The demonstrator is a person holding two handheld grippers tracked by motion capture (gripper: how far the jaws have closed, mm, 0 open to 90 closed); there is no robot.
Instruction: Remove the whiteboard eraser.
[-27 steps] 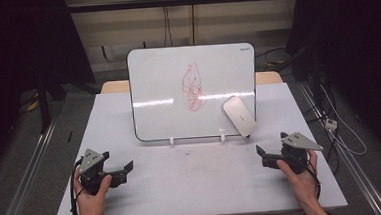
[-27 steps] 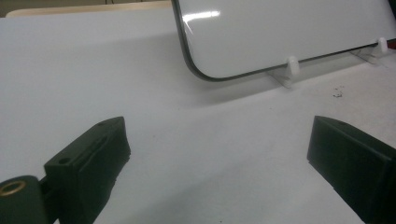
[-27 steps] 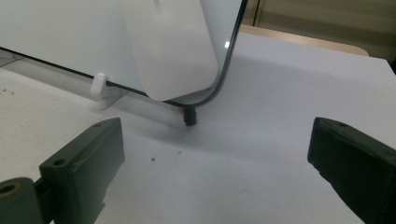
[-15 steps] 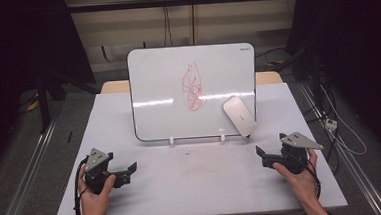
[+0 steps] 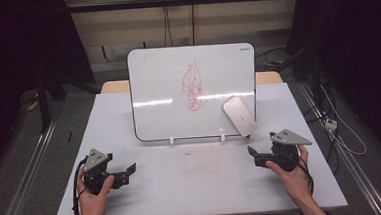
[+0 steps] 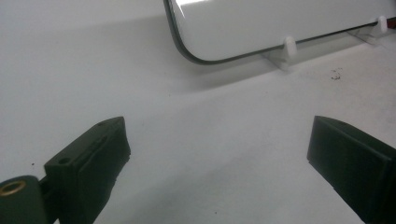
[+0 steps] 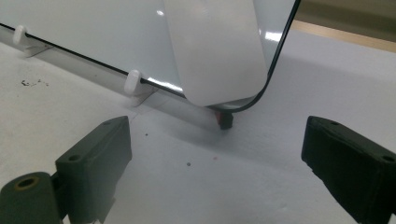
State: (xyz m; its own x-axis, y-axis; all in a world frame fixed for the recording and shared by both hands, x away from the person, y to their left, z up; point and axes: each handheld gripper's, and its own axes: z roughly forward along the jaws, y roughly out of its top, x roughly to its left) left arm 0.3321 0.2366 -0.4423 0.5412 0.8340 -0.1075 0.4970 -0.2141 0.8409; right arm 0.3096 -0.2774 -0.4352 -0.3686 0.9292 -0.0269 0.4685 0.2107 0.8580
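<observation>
With both claws wide and empty, the right claw (image 5: 255,153) should advance squarely to the white eraser (image 5: 239,116) leaning against the whiteboard (image 5: 167,89) near the desk's (image 5: 193,187) right edge, left claw (image 5: 127,171) idle.

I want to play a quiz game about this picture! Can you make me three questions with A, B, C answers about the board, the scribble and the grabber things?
1. Where is the white eraser?
A. flat at the table's front edge
B. on the whiteboard's lower right part
C. between the left gripper's jaws

2. What colour is the scribble on the whiteboard?
A. red
B. blue
C. green

3. How are the right gripper's jaws?
A. shut on the eraser
B. shut on a pen
C. open, with nothing between them

Answers:
1 B: the high view shows it against the board's lower right corner.
2 A: the lines are red.
3 C: in the right gripper view the jaws stand wide over bare table.
</observation>
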